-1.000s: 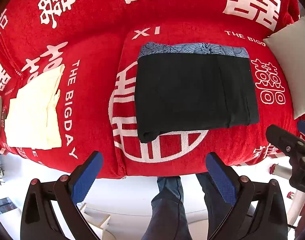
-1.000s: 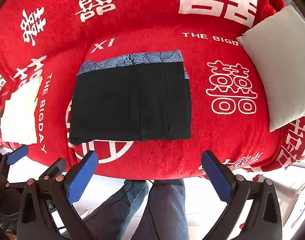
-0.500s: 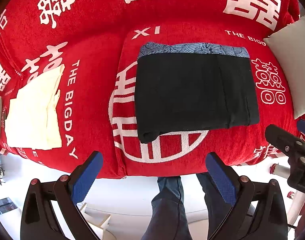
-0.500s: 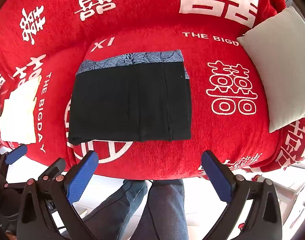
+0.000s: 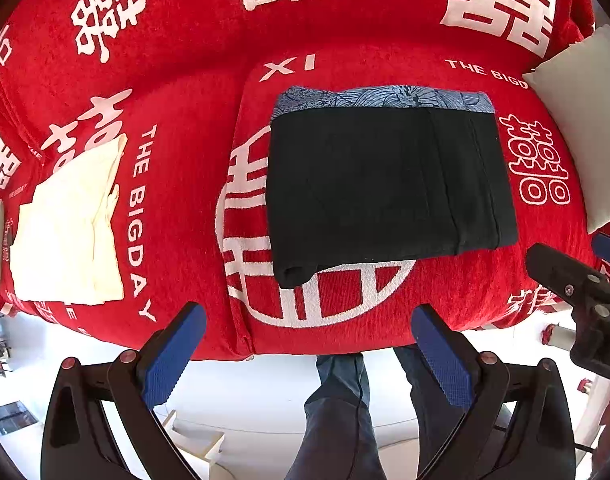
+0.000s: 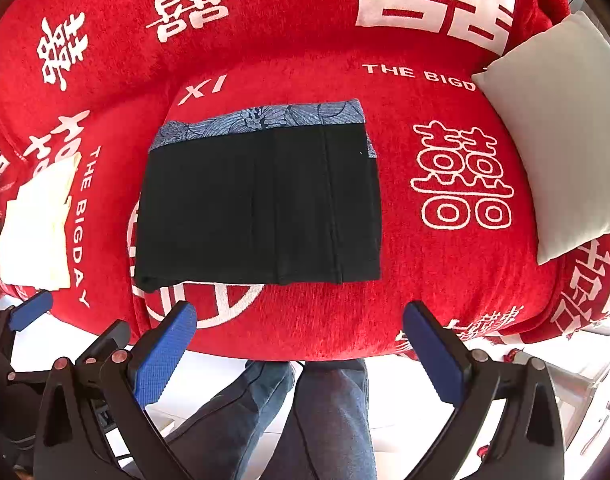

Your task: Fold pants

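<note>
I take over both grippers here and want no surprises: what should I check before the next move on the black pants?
1. Left gripper open, holding nothing: ok.
2. Right gripper open, holding nothing: ok.
3. Black pants lie flat, folded into a rectangle on the red sofa cover: ok.
4. Fold neat: not ok, near left corner bulges out.
5. Cream cloth and grey cushion apart from pants: ok.
6. Layers beneath aligned: cannot tell.

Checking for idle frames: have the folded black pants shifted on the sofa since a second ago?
No. The pants sit unchanged against the white circle print.
</note>
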The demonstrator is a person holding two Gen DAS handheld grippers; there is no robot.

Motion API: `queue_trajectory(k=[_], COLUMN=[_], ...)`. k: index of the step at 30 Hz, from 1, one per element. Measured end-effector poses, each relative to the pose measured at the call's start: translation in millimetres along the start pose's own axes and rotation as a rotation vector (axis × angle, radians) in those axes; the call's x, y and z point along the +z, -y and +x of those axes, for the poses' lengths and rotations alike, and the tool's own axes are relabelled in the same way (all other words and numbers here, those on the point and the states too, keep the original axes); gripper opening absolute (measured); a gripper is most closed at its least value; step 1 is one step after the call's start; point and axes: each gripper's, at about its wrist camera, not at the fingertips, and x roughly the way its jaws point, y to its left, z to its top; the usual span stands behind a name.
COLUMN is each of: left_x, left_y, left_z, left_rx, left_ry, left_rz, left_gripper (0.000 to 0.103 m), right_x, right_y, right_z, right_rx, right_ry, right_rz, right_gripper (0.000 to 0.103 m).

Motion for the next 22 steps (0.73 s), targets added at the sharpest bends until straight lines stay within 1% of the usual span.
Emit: queue_trajectory(k=[13,18,22], left_x=[-0.7,-0.2,1.5], left_y=[2.2,4.2,4.3], left_z=[-0.2,-4.0,-3.4], left_rx=[-0.003,0.007,-0.003], left_ry=[0.011,0.045,0.039], left_rz=[0.003,0.015,0.012], left_gripper=[0.103,0.103,0.103], right_x=[-2.0,-1.7,-1.4], right_y=[-0.9,-0.3,-0.1], right_z=[3.1,3.5,3.4], right_rx=[-0.001,-0.002,-0.001], right_ry=[-0.006,-0.006,-0.006], right_rz=[-0.001,-0.002,-0.001], right_gripper=[0.103,0.103,0.103])
